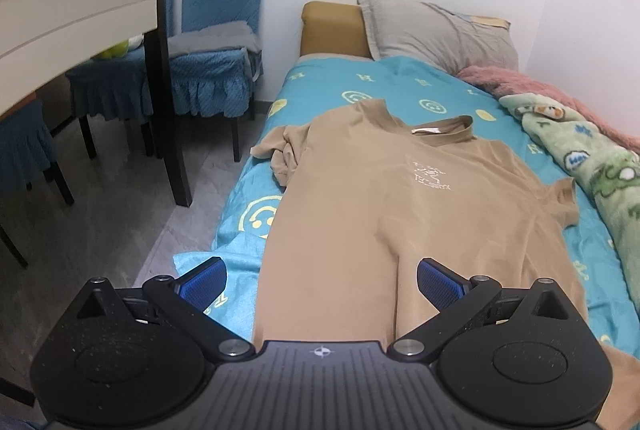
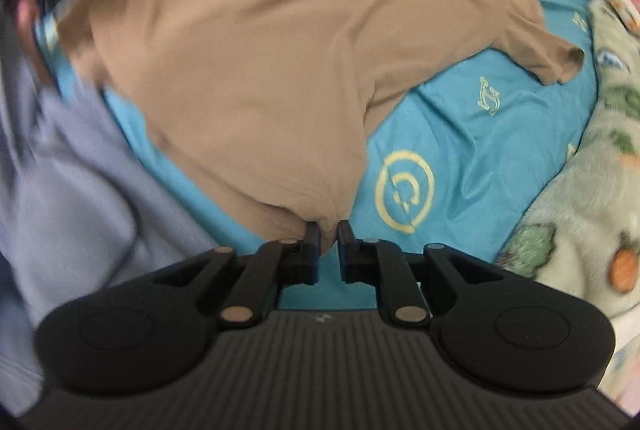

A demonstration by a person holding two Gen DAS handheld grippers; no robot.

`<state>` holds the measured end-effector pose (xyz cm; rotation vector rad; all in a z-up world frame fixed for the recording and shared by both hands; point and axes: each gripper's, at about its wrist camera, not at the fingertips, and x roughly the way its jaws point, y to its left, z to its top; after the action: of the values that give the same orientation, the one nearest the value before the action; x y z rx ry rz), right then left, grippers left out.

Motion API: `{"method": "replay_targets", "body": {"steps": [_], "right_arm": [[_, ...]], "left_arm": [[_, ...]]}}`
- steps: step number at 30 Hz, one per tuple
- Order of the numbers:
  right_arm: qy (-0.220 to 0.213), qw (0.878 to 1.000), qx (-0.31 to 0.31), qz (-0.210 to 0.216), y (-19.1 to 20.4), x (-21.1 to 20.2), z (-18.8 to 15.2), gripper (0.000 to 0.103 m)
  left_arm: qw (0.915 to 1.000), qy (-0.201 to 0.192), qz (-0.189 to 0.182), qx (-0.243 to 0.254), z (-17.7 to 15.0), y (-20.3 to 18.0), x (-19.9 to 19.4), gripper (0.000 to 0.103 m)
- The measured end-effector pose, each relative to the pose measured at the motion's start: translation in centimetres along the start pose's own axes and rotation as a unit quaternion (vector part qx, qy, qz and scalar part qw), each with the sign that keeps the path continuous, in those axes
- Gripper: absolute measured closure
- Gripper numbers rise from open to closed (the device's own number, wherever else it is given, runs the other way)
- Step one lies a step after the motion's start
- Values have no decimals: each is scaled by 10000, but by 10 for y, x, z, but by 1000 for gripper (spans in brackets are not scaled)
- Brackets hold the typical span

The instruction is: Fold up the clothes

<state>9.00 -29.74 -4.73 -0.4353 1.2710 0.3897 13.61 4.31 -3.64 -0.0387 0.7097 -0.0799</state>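
A tan T-shirt (image 1: 384, 198) lies face up on the teal bed sheet (image 1: 320, 78), collar toward the pillow, its left sleeve bunched. My left gripper (image 1: 320, 280) is open above the shirt's lower part, its blue pads wide apart and holding nothing. In the right wrist view the same shirt (image 2: 256, 50) spreads away from me. My right gripper (image 2: 329, 236) is nearly closed and pinches the shirt's bottom hem corner between its fingers.
A grey pillow (image 1: 436, 30), a pink blanket (image 1: 532, 90) and a green printed blanket (image 1: 592, 166) lie along the bed's right side. A table (image 1: 76, 14) and blue-covered chairs (image 1: 216, 30) stand left of the bed. A person's lavender clothing (image 2: 68, 190) is at the left.
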Motion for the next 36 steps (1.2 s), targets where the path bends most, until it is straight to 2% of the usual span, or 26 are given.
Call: {"method": "replay_targets", "body": {"steps": [2, 3, 7, 10, 12, 14, 18, 20, 23, 25, 29, 31, 34, 36], "right_arm": [[-345, 9987, 320, 170, -5, -13, 1, 25], [-529, 9973, 454, 226, -7, -19, 2, 17], [-1251, 9854, 1079, 416, -21, -34, 9, 15], [-1984, 9664, 1609, 303, -28, -42, 20, 15], [-2588, 9436, 2063, 125, -29, -49, 31, 15], [-3097, 9144, 2604, 65, -29, -54, 44, 15], [-3906, 8459, 3566, 684, -34, -52, 69, 15], [-4250, 8163, 3817, 853, -36, -46, 77, 15], [-4514, 7924, 4021, 820, -39, -26, 82, 15], [-4539, 7876, 4088, 806, -44, -7, 79, 15], [-4219, 8029, 4165, 627, -60, 26, 76, 15], [-4043, 8071, 4266, 559, -71, 41, 79, 15], [-3916, 7981, 4519, 744, -84, 60, 83, 15], [-3843, 7967, 4594, 805, -91, 73, 88, 15]], "left_arm": [[10000, -53, -54, 12, -3, 0, -8, 1], [9999, -78, -82, 7, -5, 0, -12, 1], [9996, -170, -210, -87, -9, 1, -25, 1], [9990, -280, -286, -207, -8, 2, -30, 1], [9983, -334, -336, -330, -6, 4, -30, 1], [9973, -298, -410, -539, -4, 8, -26, 1], [9913, -94, -590, -1169, 3, 25, -9, 5], [9846, 23, -681, -1611, 12, 41, 7, 6], [9670, 194, -873, -2387, 29, 68, 41, 11], [9505, 293, -1033, -2916, 36, 84, 71, 16], [9165, 395, -1195, -3798, 46, 105, 141, 31], [9065, 414, -1174, -4034, 46, 110, 171, 38], [8933, 307, -1036, -4363, 42, 118, 210, 50], [8772, 250, -1046, -4678, 36, 127, 228, 55]]}}
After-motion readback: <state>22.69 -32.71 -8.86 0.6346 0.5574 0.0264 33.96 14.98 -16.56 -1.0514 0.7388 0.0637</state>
